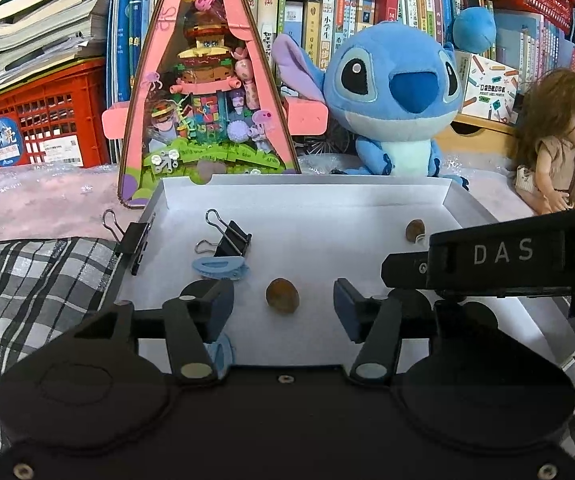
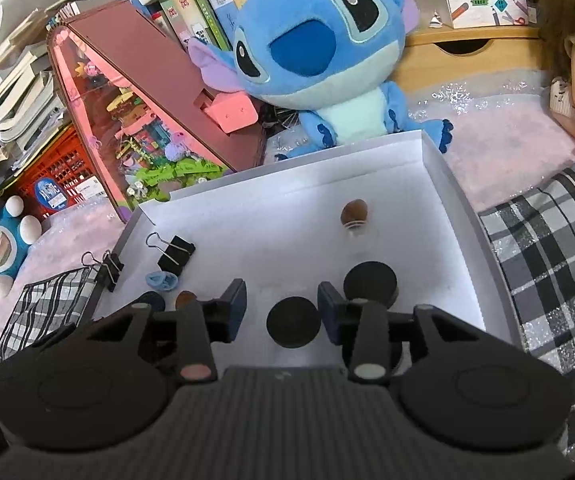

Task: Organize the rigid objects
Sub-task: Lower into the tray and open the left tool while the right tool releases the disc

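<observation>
A blue plush toy [image 1: 391, 96] and a pink triangular display case [image 1: 207, 92] stand behind the white tray [image 1: 307, 196]. In the tray, the left gripper [image 1: 283, 304] gapes around a brown nut [image 1: 282, 295], untouched; the right gripper [image 2: 281, 308] likewise straddles a black disc [image 2: 293, 322], pads clear

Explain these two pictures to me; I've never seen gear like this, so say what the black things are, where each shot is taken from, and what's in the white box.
No robot here: a person holds a hand-held two-finger gripper in each hand, each with a camera looking along its fingers. One picture comes from the left gripper, the other from the right gripper.

Both hover over a white box. In it lie two brown nuts, a binder clip, a blue clip and two black discs. Another binder clip grips the box's left wall.

Both grippers are open and hold nothing: a nut sits between the left fingers, a disc between the right.
</observation>
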Demonstrator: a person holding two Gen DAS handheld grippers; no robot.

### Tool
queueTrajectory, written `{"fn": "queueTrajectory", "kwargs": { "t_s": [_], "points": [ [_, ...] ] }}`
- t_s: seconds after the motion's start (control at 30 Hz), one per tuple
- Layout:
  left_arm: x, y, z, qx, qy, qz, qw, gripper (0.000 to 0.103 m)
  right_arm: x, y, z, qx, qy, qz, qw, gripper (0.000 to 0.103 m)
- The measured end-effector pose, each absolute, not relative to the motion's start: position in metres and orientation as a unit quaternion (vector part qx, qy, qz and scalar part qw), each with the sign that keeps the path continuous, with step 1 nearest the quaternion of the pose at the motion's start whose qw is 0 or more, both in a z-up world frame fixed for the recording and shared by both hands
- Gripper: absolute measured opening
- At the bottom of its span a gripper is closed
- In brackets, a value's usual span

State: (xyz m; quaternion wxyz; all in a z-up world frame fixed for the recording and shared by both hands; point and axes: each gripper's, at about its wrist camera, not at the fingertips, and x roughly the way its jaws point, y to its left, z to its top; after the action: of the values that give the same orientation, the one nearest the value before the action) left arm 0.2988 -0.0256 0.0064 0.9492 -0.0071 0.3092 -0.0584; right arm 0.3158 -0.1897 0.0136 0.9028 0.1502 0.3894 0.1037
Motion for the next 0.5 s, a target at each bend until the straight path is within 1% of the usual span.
{"fn": "queueTrajectory", "kwargs": {
  "t_s": [0.13, 0.33, 0.4, 0.43, 0.5],
  "points": [
    [0.296, -0.025, 0.008, -0.008, 0.309, -0.059, 0.949, 0.060, 0.313, -0.191, 0.017, 0.151, 0.385, 0.106, 0.904, 0.060],
    [0.292, -0.023, 0.010, -0.001, 0.311, -0.053, 0.949, 0.062, 0.309, -0.193, 0.021, 0.146, 0.379, 0.108, 0.908, 0.063],
    [0.290, -0.022, 0.011, 0.000, 0.310, -0.052, 0.949, 0.063, 0.307, -0.193, 0.022, 0.146, 0.376, 0.110, 0.909, 0.067],
    [0.288, -0.022, 0.012, 0.000, 0.310, -0.051, 0.949, 0.066, 0.305, -0.193, 0.023, 0.145, 0.374, 0.112, 0.909, 0.068],
    [0.285, -0.020, 0.015, 0.001, 0.308, -0.051, 0.950, 0.071, 0.301, -0.193, 0.026, 0.139, 0.367, 0.116, 0.913, 0.076]
  ]
}}
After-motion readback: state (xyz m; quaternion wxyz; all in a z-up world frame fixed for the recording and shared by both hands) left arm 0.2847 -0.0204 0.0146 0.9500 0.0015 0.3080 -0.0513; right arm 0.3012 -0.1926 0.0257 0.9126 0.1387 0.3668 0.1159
